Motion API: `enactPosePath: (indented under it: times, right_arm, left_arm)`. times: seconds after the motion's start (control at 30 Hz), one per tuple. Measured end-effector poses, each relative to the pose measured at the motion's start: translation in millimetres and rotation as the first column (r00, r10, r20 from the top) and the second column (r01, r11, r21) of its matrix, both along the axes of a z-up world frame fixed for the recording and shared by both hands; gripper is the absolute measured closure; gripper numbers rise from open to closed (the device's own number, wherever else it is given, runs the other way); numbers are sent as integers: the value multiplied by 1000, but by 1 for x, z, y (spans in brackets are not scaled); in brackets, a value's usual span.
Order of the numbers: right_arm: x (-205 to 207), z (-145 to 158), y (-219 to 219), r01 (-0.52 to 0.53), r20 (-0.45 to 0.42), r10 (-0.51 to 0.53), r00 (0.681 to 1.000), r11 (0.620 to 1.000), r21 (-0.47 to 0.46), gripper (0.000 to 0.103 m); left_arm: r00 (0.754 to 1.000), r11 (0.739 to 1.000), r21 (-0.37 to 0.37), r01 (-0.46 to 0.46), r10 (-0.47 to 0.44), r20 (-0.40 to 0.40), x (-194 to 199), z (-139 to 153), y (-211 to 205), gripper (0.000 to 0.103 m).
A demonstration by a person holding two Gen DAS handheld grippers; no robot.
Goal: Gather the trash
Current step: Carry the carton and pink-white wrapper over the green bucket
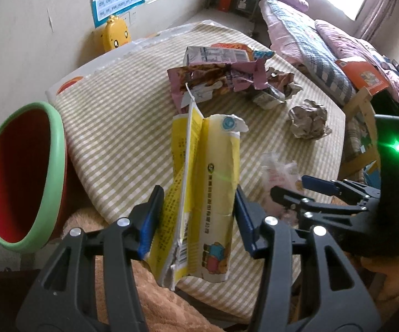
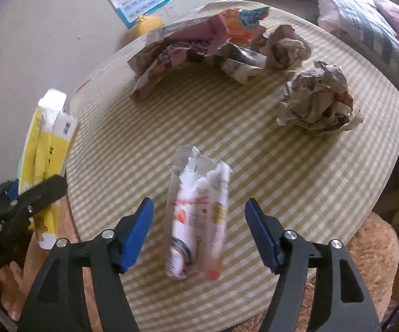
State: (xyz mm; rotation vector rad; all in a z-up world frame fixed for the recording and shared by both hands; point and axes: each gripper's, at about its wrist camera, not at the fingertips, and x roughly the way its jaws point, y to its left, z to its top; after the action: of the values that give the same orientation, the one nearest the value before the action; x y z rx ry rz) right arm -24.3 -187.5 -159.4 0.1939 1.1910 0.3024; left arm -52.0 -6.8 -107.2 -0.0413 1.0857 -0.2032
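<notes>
A torn yellow carton (image 1: 202, 193) stands between the blue pads of my left gripper (image 1: 196, 215), which is shut on it at the table's near edge; it also shows in the right wrist view (image 2: 47, 166). My right gripper (image 2: 199, 235) is open, its jaws on either side of a pink and white pouch (image 2: 196, 221) lying on the checked tablecloth (image 2: 254, 166), not touching it. The right gripper (image 1: 304, 191) shows in the left wrist view over the same pouch (image 1: 277, 174). A red bin with a green rim (image 1: 19, 177) is at the left.
Pink and orange wrappers (image 1: 218, 74) and crumpled paper balls (image 1: 308, 123) lie further back on the table; they also show in the right wrist view (image 2: 318, 102). A bed with quilts (image 1: 324, 36) is at the right. A yellow duck toy (image 1: 115, 34) stands by the wall.
</notes>
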Motion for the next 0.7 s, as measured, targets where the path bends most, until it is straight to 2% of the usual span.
enactPosePath:
  times: [0.23, 0.4, 0.63, 0.67, 0.7]
  right_arm:
    - [0, -4, 3, 13, -23, -13, 1000, 1000, 5, 37]
    - [3, -9, 9, -4, -37, 4, 999, 1000, -15, 37]
    - [3, -13, 7, 16, -81, -15, 997, 1000, 13, 37]
    - [0, -13, 5, 13, -83, -12, 997, 1000, 16, 41]
    - [0, -12, 6, 7, -79, -6, 997, 1000, 14, 56]
  left_arm:
    - [1000, 1000, 21, 13, -12, -20, 3, -9, -2, 55]
    - [1000, 1000, 25, -11, 11, -8, 5, -6, 4, 55]
    - [1000, 1000, 21, -6, 6, -16, 8, -9, 3, 55]
    - [1000, 1000, 19, -6, 6, -16, 9, -10, 3, 55]
    - [1000, 1000, 17, -6, 6, -16, 9, -10, 3, 55]
